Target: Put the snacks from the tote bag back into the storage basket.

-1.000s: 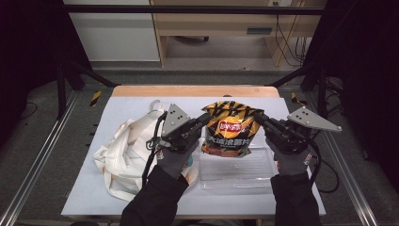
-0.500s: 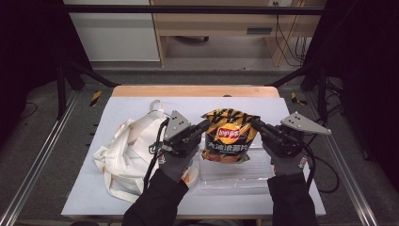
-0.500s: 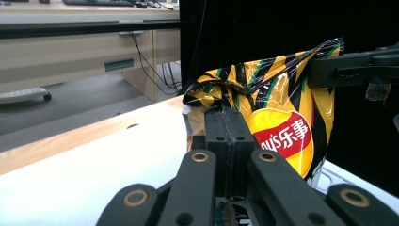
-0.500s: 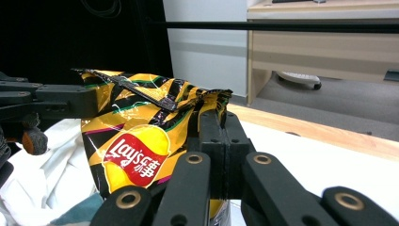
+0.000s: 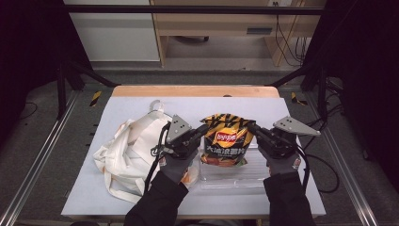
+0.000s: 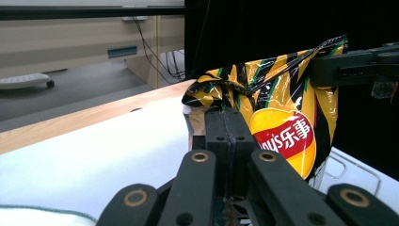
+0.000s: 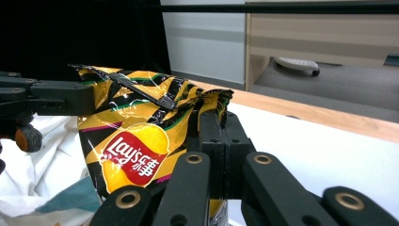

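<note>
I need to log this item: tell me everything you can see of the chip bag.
The chip bag is a glossy foil packet, yellow with black stripes and a red Lay's logo over Chinese lettering. It looks puffed and sealed, held upright above a clear plastic tray. The left gripper pinches one top corner and the right gripper the other, both jaw pairs shut on its crinkled seam. A white cloth bag lies beside it.

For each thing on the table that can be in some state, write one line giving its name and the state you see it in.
chip bag: sealed, upright, held by both top corners above the clear tray.
left gripper: shut on the bag's top corner.
right gripper: shut on the bag's other top corner.
clear tray: lying flat on the table, under the bag.
cloth tote bag: crumpled, lying slack beside the left gripper.
</note>
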`<state>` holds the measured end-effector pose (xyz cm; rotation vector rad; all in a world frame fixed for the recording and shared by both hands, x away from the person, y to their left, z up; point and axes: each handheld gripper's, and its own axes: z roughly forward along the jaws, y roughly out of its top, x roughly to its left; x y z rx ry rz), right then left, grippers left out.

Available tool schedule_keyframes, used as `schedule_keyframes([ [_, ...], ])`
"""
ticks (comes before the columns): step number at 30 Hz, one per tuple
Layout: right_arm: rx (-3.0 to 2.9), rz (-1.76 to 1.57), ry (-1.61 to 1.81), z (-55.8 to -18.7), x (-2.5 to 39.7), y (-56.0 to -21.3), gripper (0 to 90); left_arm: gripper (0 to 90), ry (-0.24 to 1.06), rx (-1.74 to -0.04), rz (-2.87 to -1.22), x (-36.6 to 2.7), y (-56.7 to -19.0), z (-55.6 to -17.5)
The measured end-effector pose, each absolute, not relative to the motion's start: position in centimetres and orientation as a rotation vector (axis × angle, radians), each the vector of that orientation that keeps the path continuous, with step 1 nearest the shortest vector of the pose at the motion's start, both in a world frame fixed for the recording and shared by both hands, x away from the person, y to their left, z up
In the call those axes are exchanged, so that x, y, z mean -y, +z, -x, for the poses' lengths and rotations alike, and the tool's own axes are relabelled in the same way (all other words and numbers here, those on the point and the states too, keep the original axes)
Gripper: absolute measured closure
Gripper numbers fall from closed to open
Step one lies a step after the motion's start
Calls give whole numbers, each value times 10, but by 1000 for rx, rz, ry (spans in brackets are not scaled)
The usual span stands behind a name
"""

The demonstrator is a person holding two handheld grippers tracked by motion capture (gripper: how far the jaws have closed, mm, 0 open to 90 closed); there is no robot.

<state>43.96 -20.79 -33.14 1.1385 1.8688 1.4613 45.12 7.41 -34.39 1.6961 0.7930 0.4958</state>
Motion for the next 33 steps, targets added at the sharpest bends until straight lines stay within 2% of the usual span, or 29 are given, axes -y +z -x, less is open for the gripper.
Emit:
schedule_keyframes([
  [26, -1885, -1173, 1410, -453, 199, -354, 893, 897, 495, -854, -1725, -74, -365, -460],
  [33, -1873, -1185, 1404, -457, 198, -358, 865, 893, 491, -873, -1714, -74, -368, -465],
])
